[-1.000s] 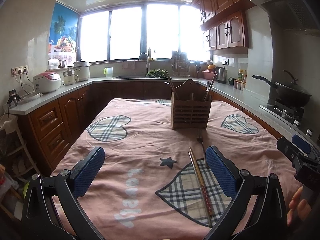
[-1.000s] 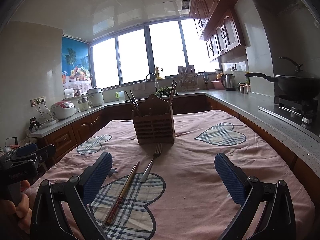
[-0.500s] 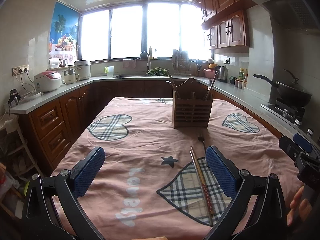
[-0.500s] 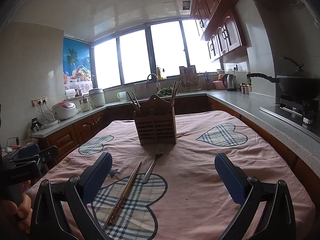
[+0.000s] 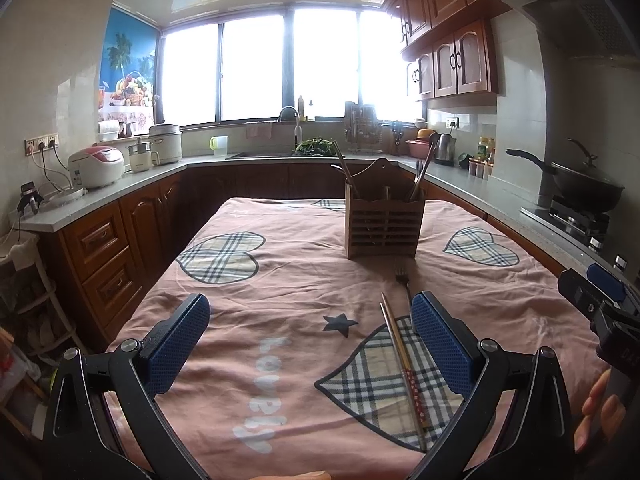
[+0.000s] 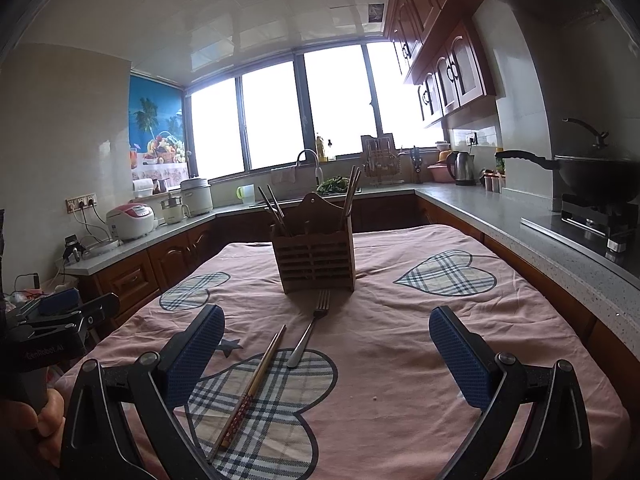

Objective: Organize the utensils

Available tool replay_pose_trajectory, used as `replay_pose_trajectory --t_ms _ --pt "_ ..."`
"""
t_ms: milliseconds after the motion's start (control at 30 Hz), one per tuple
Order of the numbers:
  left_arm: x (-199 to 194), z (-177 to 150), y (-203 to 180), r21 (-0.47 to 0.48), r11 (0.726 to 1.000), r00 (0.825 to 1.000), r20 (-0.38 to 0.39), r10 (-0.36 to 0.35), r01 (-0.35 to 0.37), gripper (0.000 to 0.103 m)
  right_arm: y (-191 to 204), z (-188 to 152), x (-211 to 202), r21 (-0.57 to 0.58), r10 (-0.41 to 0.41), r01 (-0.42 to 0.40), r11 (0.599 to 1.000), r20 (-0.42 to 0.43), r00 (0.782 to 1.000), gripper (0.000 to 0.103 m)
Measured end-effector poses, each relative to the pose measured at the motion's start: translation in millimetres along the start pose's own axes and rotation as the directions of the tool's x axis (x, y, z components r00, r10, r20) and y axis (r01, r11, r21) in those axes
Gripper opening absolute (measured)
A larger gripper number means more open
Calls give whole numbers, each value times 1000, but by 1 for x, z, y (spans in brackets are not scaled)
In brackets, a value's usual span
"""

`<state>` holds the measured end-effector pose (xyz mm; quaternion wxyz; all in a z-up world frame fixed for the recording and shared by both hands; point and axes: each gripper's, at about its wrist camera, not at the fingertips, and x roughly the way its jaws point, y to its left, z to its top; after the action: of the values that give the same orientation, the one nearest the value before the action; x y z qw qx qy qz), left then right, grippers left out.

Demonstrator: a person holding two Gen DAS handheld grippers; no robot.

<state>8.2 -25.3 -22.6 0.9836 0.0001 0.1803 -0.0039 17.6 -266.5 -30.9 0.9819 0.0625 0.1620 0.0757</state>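
Both tools hover low over the tabletop (image 6: 400, 320), which is covered in a pink cloth with plaid hearts. The left gripper (image 5: 310, 338) has its jaws spread wide and empty; the right gripper (image 6: 326, 354) likewise has its jaws wide with nothing between them. A pair of chopsticks (image 6: 250, 390) lies flat on the near plaid heart, and a fork (image 6: 310, 328) rests just beside them, tines pointing toward the wooden utensil holder (image 6: 316, 258). That holder stands upright farther back, already carrying several utensils in its compartments, so the loose pieces likely belong there. The open stance on both sides suggests readiness for a pickup; the chopsticks sit nearest the left tool's right pad, the fork nearer the holder
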Motion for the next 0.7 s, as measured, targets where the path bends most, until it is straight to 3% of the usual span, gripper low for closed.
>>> replay_pose_trajectory --t_ms 700 --pt "-5 0 0 11 1000 999 30 17 -17 103 6 5 -4 -18 15 -15 1000 10 1000 103"
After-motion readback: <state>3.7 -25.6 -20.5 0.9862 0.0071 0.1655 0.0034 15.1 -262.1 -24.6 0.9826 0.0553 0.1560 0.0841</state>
